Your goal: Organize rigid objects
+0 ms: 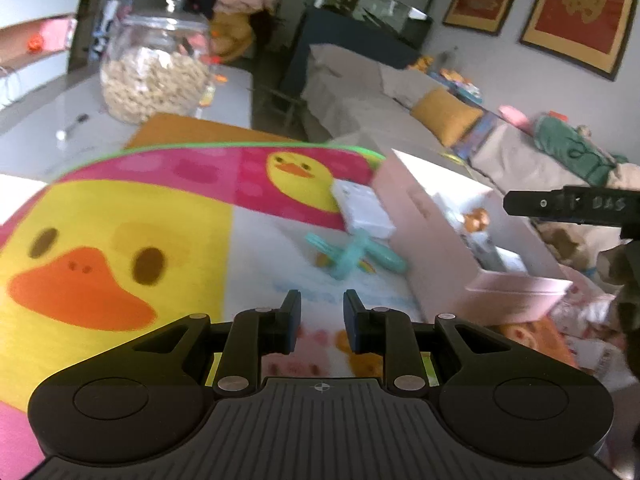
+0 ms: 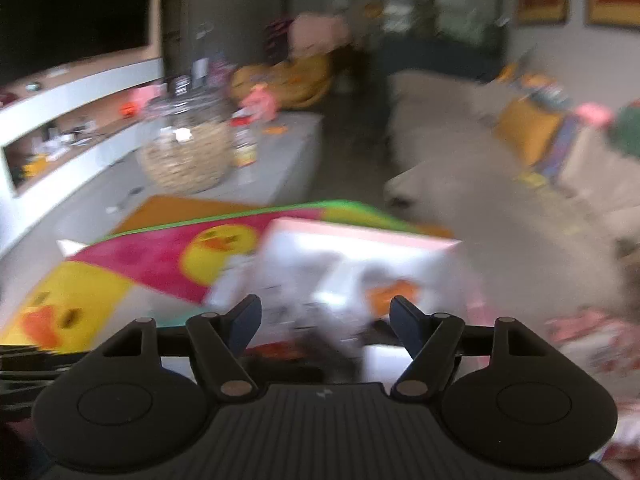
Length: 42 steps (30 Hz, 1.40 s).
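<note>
A pink open box (image 1: 424, 232) stands on a duck-print mat (image 1: 120, 240); it also shows, blurred, in the right wrist view (image 2: 360, 248). Several items lie inside it, too blurred to name. A white flat box (image 1: 364, 210) leans against its left wall, and a teal plastic toy (image 1: 356, 254) lies on the mat beside it. My left gripper (image 1: 322, 312) hovers over the mat short of the toy, jaws slightly apart and empty. My right gripper (image 2: 326, 320) is wide open above the pink box; one of its fingers (image 1: 568, 202) shows in the left wrist view.
A glass jar of nuts (image 1: 154, 76) stands on the grey table (image 1: 236, 92) behind the mat. A small bottle (image 2: 244, 144) is beside it. A sofa with a yellow cushion (image 1: 446, 116) is at the right. Patterned fabric (image 1: 588, 320) lies right of the box.
</note>
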Available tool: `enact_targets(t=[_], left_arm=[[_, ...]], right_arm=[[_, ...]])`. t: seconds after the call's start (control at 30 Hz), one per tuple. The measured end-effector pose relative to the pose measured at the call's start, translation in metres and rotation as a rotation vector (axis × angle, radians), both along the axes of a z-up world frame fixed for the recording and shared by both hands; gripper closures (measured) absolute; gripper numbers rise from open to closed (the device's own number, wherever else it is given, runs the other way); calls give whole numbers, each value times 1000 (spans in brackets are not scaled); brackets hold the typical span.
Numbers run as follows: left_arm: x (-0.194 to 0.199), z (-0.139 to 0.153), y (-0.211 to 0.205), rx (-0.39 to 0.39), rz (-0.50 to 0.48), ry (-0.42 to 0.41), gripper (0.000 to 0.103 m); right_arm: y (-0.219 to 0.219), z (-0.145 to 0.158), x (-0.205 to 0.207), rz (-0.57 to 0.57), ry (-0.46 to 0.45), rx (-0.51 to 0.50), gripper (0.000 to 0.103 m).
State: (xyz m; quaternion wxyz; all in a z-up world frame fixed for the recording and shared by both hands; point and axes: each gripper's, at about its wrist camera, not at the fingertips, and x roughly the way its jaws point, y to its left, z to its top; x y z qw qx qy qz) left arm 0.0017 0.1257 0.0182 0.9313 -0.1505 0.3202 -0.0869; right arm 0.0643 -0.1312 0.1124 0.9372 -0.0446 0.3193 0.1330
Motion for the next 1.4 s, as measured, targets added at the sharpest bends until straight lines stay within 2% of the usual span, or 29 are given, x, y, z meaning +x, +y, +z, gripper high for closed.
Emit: enact_targets(t=[0.1, 0.2, 0.37, 0.47, 0.53, 0.63, 0.77, 0.83, 0.97, 1.13, 1.23, 1.4], left_arm=[[4, -1, 8, -15, 20, 21, 78], [5, -2, 10, -13, 19, 27, 78], [5, -4, 14, -7, 12, 33, 78], [5, -4, 19, -7, 14, 33, 78], [4, -5, 22, -5, 17, 35, 78], [3, -5, 27, -8, 26, 36, 78], [2, -5, 33, -27, 28, 30, 78], [1, -4, 34, -33, 25, 30, 78], [0, -4, 34, -37, 20, 30, 78], [0, -2, 33, -38, 13, 30, 78], [0, -2, 28, -35, -3, 36, 78], [-2, -3, 20, -18, -35, 47, 78]], right_arm=[[19, 5, 24, 68, 97, 57, 32], [55, 7, 53, 109, 154, 28, 45], [119, -18, 101, 142, 234, -133, 75], [146, -37, 128, 90, 248, -233, 88], [161, -49, 145, 49, 223, -321, 94], [184, -66, 164, 3, 140, -519, 94], [189, -80, 182, -3, 225, -560, 95], [190, -85, 179, 13, 223, -599, 95], [189, -83, 164, 72, 263, -611, 95], [183, -80, 120, 163, 267, -630, 95], [176, -77, 85, 228, 267, -613, 95], [153, -66, 23, 347, 280, -502, 95]])
